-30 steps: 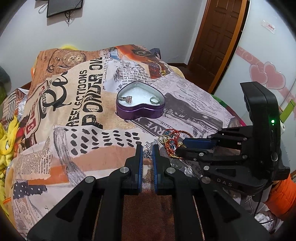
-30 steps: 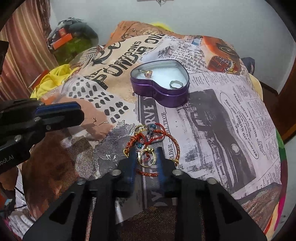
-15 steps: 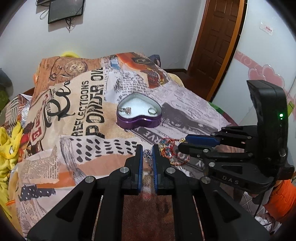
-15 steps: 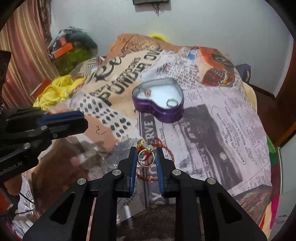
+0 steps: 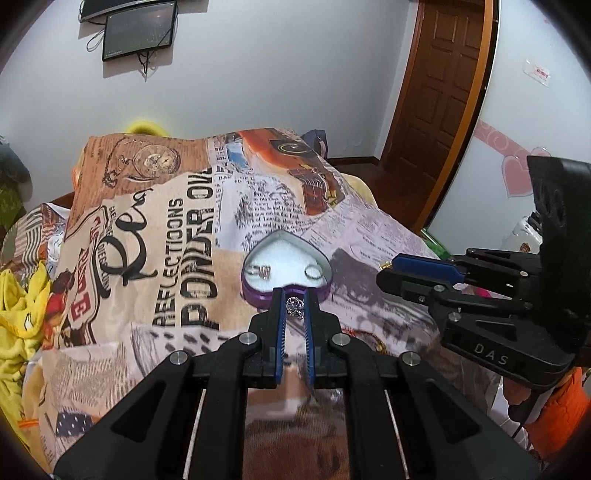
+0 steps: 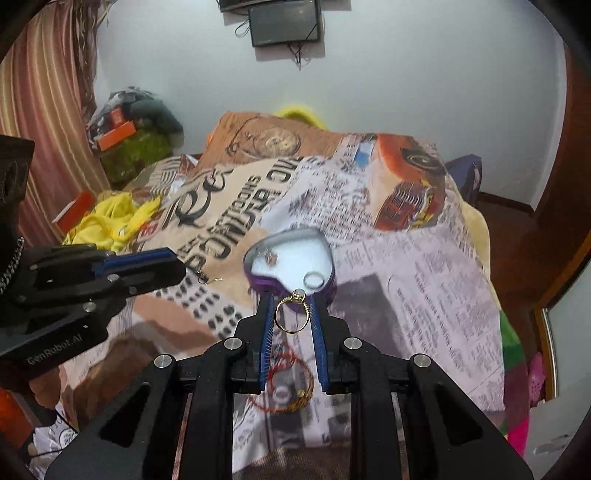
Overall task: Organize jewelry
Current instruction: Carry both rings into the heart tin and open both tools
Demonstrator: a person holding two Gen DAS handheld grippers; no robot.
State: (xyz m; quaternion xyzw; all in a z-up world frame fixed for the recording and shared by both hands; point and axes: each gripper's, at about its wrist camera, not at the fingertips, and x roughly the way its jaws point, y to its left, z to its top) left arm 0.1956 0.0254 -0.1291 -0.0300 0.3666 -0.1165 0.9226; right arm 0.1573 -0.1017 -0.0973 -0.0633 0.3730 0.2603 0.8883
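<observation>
Left hand-held gripper (image 5: 295, 301): clenched on a small silver ornament (image 5: 295, 305), pinched between the blue-lined fingers near their tips; held above the bed, just short of the box's near wall.
Right hand-held gripper (image 6: 293, 306): grasping a gold ring (image 6: 291, 312) with a pale stone at its top; ring held upright, band spanning the gap between the two fingers, raised off the bed.
Right hand-held gripper, as seen from the left wrist (image 5: 391, 275): off to the right, fingers pointing left toward the box; a gold speck showed at its tip.
Left hand-held gripper, as seen from the right wrist (image 6: 162, 264): off to the left, fingers pointing right.
Red and gold bracelets (image 6: 291, 384): lay in a tangle on the bedspread below the right fingers; blurred, count not discernible.
Earring hook (image 6: 210, 278): lay on the bedspread, left of the box, near the left gripper's tip.
Heart-shaped box (image 5: 258, 295): purple wall, pale lining, lid off; sat on the bed just beyond both sets of fingertips.
Box contents: silver ring with stones (image 5: 263, 270) in the left lobe; plain silver band (image 5: 313, 272) in the right lobe; well apart.
Bedspread (image 5: 177, 229): newsprint and poster pattern, covering the bed.
Yellow cloth (image 5: 18, 295): bunched at the bed's left edge.
Wall screen (image 5: 138, 31): mounted on the far wall, dark.
Wooden door (image 5: 443, 85): far right, shut.
</observation>
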